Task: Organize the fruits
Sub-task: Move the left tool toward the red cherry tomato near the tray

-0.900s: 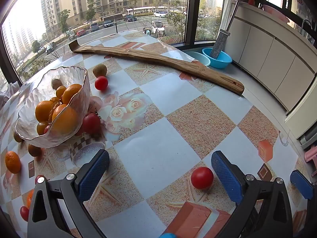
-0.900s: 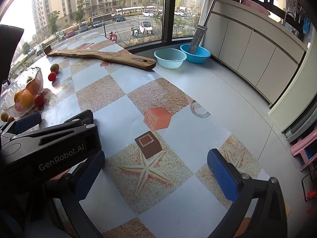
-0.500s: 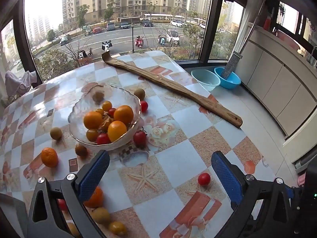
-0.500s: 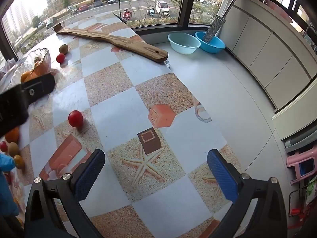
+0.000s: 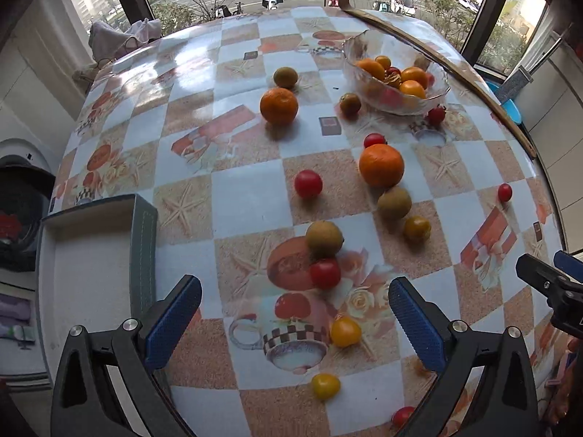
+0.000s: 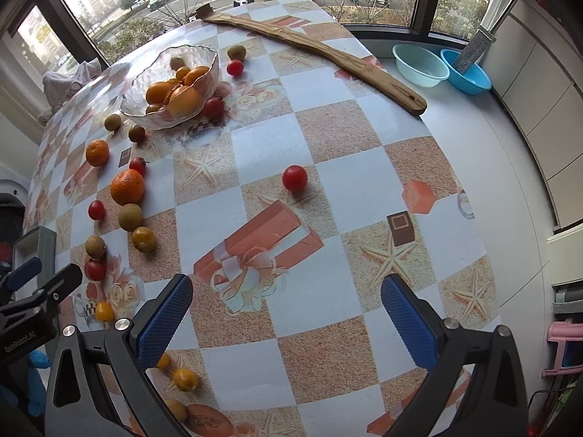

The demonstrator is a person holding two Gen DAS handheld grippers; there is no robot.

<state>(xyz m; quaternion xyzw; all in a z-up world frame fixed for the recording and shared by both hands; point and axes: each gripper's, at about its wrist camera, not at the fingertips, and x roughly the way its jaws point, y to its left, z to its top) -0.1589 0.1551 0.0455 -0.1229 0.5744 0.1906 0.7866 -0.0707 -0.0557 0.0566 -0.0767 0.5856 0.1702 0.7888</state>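
Two claws, both empty, over a fruit-strewn surface (image 5: pixel 247 200) — I'm between picks, choosing the next target.

Left wrist view: my left claw (image 5: pixel 291 322) hangs above the near edge w/ jaws wide apart, nothing between them. Just ahead sit a red tomato (image 5: pixel 325 273) touching a brownish fruit (image 5: pixel 323 238), and a yellow tomato (image 5: pixel 345 331) nearer the right pad. Farther out: a big orange (image 5: pixel 381 165), a second orange (image 5: pixel 278 105), another red tomato (image 5: pixel 308 183). The glass bowl (image 5: pixel 364 89) at far right already holds several oranges and small fruit. An open box (image 5: pixel 144 240), nothing in it, lies at left. The right claw's tip shows at the frame's right edge.

Right wrist view: my right claw (image 6: pixel 286 322) also stands open, jaws apart, over bare tablecloth. A lone red tomato (image 6: pixel 294 178) sits mid-surface, well apart from the rest. The bowl (image 6: pixel 145 109) is far left-rear, w/ a long wooden board (image 6: pixel 317 47) behind it and two plastic basins (image 6: pixel 421 65) on the sill.

My read: task approx. half done, a dozen-odd pieces loose. Next move, prob. lower the left claw around the nearest tomato; it touches its neighbor, so I need a clean approach and a soft squeeze — round fruit rolls.
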